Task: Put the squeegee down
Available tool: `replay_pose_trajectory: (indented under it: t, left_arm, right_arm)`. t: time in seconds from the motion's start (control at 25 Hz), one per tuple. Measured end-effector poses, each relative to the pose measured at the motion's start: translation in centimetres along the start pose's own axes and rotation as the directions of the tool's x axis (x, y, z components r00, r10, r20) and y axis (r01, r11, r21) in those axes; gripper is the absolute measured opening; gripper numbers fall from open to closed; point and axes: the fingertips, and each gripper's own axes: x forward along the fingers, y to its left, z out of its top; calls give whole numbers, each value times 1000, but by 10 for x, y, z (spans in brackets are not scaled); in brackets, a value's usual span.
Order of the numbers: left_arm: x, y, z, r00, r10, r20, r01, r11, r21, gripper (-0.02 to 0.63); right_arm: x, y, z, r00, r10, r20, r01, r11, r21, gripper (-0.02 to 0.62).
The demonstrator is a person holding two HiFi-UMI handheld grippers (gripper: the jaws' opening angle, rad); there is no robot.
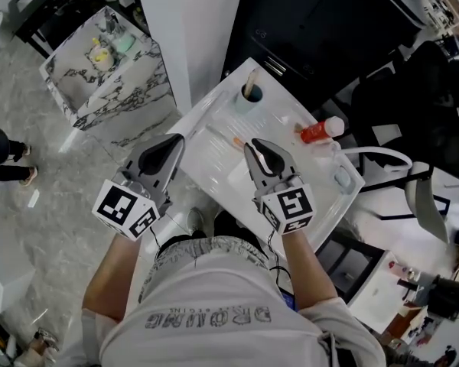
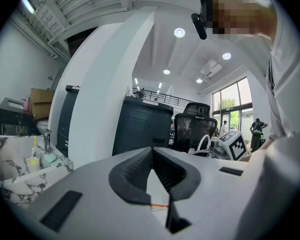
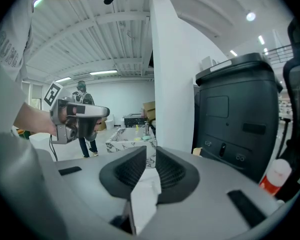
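Both held over white tray (image 1: 310, 193), well above it.
Left gripper (image 1: 180, 140) (image 2: 152, 151) clenched, tips touching, nothing gripped; bare tray and thin orange strip (image 2: 160, 205) seen through gap lower down.
Right gripper (image 1: 252, 145) (image 3: 151, 151) barely parted, narrow slit between tips, empty.
On tray: teal cup (image 1: 252, 98) with stick, red bottle (image 1: 320, 131) lying flat.
Squeegee's place could not be told from any view.
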Motion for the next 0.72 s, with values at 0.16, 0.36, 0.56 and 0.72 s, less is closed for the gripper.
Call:
replay_pose_trajectory:
  t: [0.16, 0.36, 0.56, 0.72]
  left_arm:
    - [1, -2, 4, 1000, -7, 2, 7, 1000, 4, 28]
    - [1, -4, 7, 1000, -18, 2, 18, 1000, 10, 28]
    - [3, -8, 8, 1000, -28, 0, 28, 1000, 13, 28]
    - [4, -11, 8, 999, -34, 0, 34, 999, 15, 28]
  right_arm:
    - [-4, 1, 4, 1000, -6, 5, 6, 1000, 5, 60]
    - [-8, 2, 10, 1000, -19, 18, 19, 1000, 12, 34]
    - [-12, 4, 15, 999, -24, 32, 24, 1000, 13, 8]
    - [-15, 7, 16, 999, -17, 36, 16, 1000, 23, 8]
